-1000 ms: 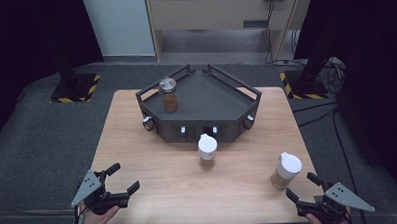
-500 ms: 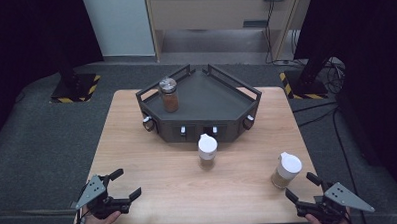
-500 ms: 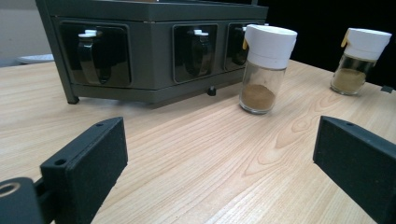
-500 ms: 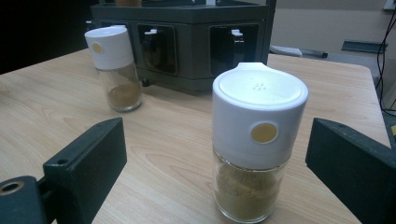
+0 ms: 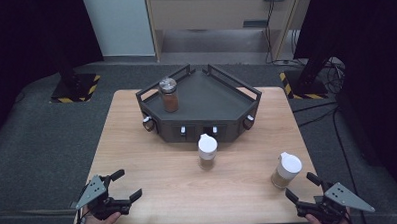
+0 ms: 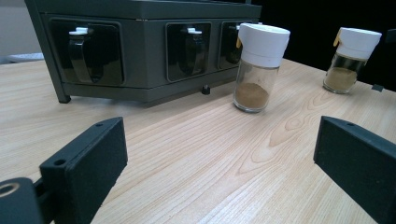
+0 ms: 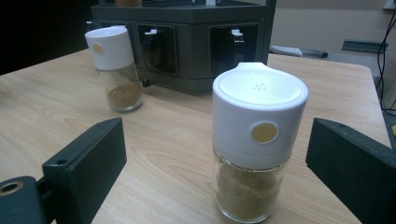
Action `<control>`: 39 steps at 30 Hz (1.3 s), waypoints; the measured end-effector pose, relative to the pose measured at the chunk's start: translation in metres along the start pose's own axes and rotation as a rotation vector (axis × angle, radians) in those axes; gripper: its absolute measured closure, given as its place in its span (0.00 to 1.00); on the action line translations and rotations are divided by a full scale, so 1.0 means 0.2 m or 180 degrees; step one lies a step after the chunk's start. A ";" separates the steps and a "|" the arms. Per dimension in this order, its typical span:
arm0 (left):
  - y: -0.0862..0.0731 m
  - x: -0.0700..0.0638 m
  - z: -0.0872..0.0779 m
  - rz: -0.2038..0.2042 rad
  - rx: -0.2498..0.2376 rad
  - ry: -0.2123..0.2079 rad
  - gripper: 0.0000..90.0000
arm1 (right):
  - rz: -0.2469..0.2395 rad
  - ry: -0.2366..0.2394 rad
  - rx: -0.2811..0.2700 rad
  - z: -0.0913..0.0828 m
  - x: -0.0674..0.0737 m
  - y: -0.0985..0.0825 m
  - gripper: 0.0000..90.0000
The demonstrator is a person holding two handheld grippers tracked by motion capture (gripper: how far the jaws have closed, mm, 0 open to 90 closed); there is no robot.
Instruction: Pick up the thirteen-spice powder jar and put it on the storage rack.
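Note:
A dark grey spice rack (image 5: 221,98) stands at the far middle of the wooden table (image 5: 153,163). A silver-lidded jar of red-brown spice (image 5: 169,94) stands upright on its left part. Two white-capped glass jars stand on the table: one just in front of the rack (image 5: 207,151) (image 6: 259,67) (image 7: 114,67), the other near the right front (image 5: 285,170) (image 6: 351,59) (image 7: 254,140). My left gripper (image 5: 127,185) (image 6: 219,140) is open at the front left with nothing between its jaws. My right gripper (image 5: 301,186) (image 7: 217,144) is open, and the right jar stands just ahead of its jaws, untouched.
The rack's front face has dark recesses with white-topped holders (image 6: 86,53) (image 7: 156,46). Grey floor surrounds the table. Black stands with yellow-striped bases (image 5: 75,89) sit at the far left and far right, with cables (image 5: 325,67) on the floor at the right.

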State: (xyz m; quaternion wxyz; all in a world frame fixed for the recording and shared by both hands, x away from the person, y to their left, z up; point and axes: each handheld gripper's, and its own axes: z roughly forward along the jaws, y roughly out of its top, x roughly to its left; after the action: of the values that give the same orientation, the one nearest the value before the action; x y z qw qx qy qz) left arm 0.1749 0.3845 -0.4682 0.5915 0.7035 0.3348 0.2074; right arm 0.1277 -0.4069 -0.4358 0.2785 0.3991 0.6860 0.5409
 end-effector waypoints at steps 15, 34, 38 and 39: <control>0.00 0.00 0.00 0.0010 0.0020 -0.0005 0.01 | -0.0010 -0.0011 -0.0006 0.00 0.00 0.00 0.05; 0.01 -0.01 0.00 0.0041 0.0093 0.0095 0.01 | 0.0005 -0.0018 0.0001 0.00 0.05 0.13 0.01; 0.02 -0.02 0.00 0.0043 0.0113 0.0124 0.01 | -0.0048 0.0059 0.0002 0.03 0.06 0.20 0.01; 0.02 -0.02 0.00 0.0043 0.0113 0.0124 0.01 | -0.0048 0.0059 0.0002 0.03 0.06 0.20 0.01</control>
State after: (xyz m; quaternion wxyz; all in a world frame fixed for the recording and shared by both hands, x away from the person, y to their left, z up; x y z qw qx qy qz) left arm 0.1735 0.3818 -0.4648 0.5710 0.7120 0.3451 0.2191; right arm 0.1362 -0.3895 -0.3989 0.2760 0.3890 0.6918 0.5421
